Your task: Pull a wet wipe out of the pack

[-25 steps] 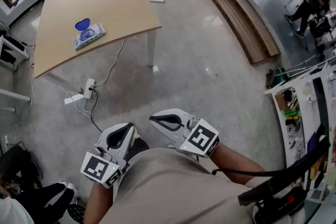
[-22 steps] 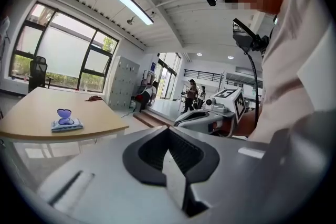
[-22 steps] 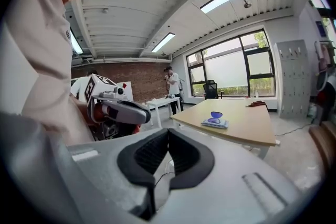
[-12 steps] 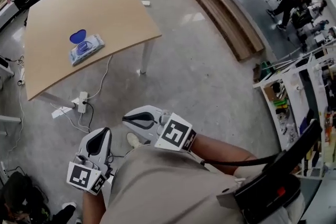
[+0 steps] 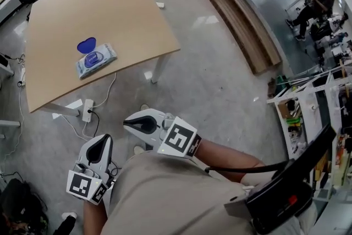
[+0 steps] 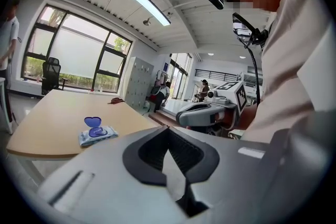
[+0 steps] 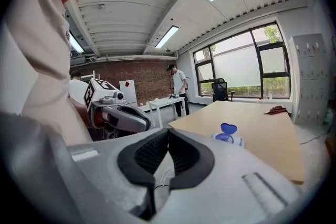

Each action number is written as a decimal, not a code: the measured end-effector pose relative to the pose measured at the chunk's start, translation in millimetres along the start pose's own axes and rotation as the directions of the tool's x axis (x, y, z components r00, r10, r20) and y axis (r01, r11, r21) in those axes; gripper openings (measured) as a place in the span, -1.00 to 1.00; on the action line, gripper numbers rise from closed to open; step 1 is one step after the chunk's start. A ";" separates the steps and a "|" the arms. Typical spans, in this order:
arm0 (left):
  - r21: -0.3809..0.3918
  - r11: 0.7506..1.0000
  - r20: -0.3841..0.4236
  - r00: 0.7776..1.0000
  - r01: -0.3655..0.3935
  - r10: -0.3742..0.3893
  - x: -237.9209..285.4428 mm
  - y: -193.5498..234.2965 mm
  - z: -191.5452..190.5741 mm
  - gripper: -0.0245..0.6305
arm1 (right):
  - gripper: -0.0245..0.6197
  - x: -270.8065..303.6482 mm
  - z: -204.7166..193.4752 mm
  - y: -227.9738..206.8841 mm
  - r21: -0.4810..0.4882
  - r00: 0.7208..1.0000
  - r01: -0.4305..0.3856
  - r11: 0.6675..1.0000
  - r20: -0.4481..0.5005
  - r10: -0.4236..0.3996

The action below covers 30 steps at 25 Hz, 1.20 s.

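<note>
Left gripper (image 5: 100, 144) and right gripper (image 5: 131, 124) — both closed, empty; bare floor and a power strip (image 5: 88, 109) lie between them and the table (image 5: 66, 11) — wet wipe pack (image 5: 97, 60) there, blue lid (image 5: 87, 44) open.

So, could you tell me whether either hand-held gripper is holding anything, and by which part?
Nothing is held: the left hand-held gripper and right hand-held gripper are shut and empty; the pack lies on the table.
</note>
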<state>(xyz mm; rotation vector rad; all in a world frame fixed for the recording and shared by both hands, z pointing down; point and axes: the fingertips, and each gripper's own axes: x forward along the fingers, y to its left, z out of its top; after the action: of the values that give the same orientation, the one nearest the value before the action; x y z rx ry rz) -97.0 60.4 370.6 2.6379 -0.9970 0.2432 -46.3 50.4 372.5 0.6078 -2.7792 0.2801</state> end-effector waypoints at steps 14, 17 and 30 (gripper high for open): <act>-0.023 0.991 -0.068 0.990 -0.129 0.127 148.6 154.3 44.9 -0.92 | -0.91 77.9 20.0 -207.7 0.005 0.994 -0.110 0.994 -0.010 0.110; -0.047 0.982 -0.089 0.980 -0.182 0.177 166.0 192.6 39.9 -0.92 | -0.90 103.6 9.4 -243.7 0.017 0.991 -0.119 0.993 -0.052 0.120; -0.052 0.988 -0.261 0.957 -0.144 0.126 188.2 335.2 -16.6 -0.82 | -0.69 243.7 -50.3 -322.6 -0.011 0.966 -0.069 0.998 -0.249 0.064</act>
<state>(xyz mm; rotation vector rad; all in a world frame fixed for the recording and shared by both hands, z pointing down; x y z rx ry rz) -181.5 -287.5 511.7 2.4001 -1.0756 0.5558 -107.6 -317.3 537.0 0.4408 -2.5601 0.3190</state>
